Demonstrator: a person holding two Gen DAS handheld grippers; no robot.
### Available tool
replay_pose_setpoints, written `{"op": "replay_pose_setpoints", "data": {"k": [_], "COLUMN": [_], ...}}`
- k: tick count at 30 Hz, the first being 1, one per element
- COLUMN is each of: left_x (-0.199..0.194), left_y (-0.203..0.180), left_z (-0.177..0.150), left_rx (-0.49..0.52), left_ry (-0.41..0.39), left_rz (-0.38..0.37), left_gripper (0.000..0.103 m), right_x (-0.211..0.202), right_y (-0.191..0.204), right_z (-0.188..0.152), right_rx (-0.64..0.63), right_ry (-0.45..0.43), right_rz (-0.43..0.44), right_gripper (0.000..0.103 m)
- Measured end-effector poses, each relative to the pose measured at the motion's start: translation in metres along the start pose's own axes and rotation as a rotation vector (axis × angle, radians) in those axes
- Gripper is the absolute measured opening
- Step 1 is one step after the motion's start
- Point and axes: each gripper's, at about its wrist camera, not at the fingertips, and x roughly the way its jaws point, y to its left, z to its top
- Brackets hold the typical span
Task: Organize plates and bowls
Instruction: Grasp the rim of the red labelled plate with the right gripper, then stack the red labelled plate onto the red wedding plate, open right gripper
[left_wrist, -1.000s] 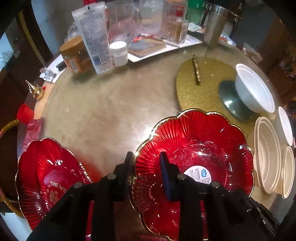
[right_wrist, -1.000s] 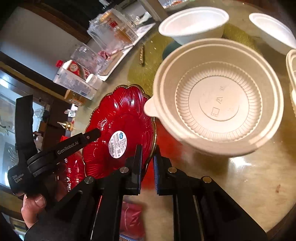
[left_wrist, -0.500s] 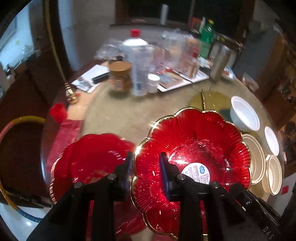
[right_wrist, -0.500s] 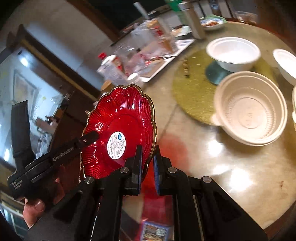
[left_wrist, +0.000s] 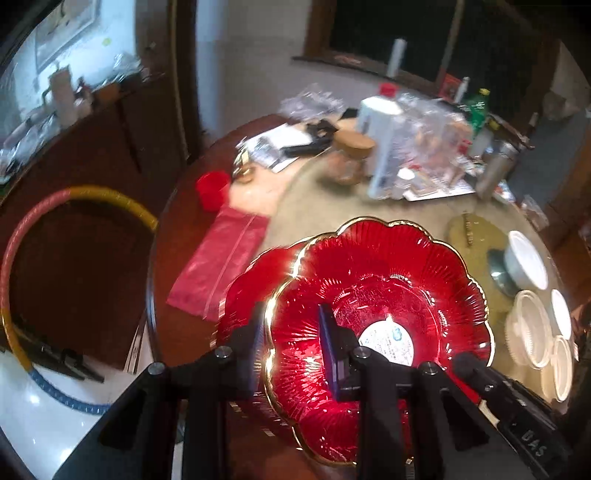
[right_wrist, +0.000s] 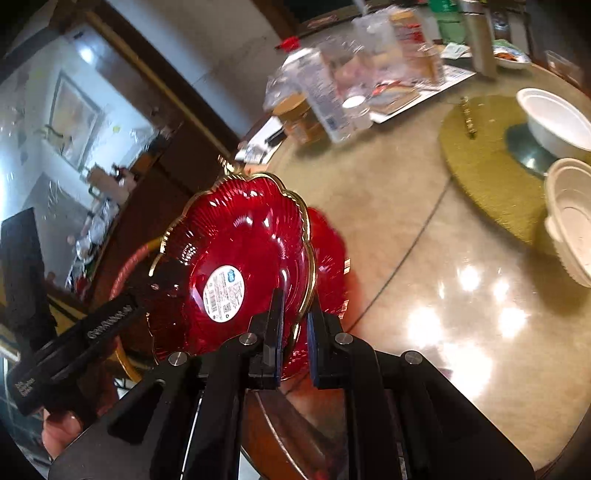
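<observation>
Compared with a second ago, the red scalloped plate has been lifted off the table and carried toward the left. It now hangs above a second red plate, whose rim peeks out to its left in the lower centre of the left wrist view. A second ago the two plates lay side by side on the tabletop, well apart. This suggests the step in hand is stacking the one onto the other, and that it is close to being set down.

Both grippers hold the same plate. The left gripper pinches the plate's near-left rim, one finger above and one below. The right gripper is closed narrowly on the gold edge at the opposite side, low in the centre of the right wrist view.

The held plate is glossy translucent red with fine radial ribs, a wavy gold-trimmed edge and a round white label at its centre. In the right wrist view it appears tilted, its face turned toward the camera.

At the right edge of both views, white disposable bowls sit on the beige table, not yet gathered. Both pictures are motion-blurred toward the cluttered far side.
</observation>
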Motion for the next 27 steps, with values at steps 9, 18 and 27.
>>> {"op": "replay_pose_setpoints", "data": {"k": [9,18,27], "left_x": [0.039,0.054,0.050], "left_y": [0.027,0.018,0.013], "left_z": [-0.012,-0.016,-0.015], "left_rx": [-0.053,0.007,0.048], "left_ry": [0.082,0.106,0.081], "left_rz": [0.031,0.106,0.139], "left_gripper": [0.027,0.028,0.034], "right_x": [0.039,0.059,0.067], "right_y": [0.013,0.016,0.025], "right_z": [-0.002,0.000,-0.004], "right_rx": [-0.052,-0.090,-0.172], "right_ry": [0.066,0.106,0.132], "right_rz": [-0.073,-0.161,-0.251], "right_gripper": [0.010,0.015,0.022]}}
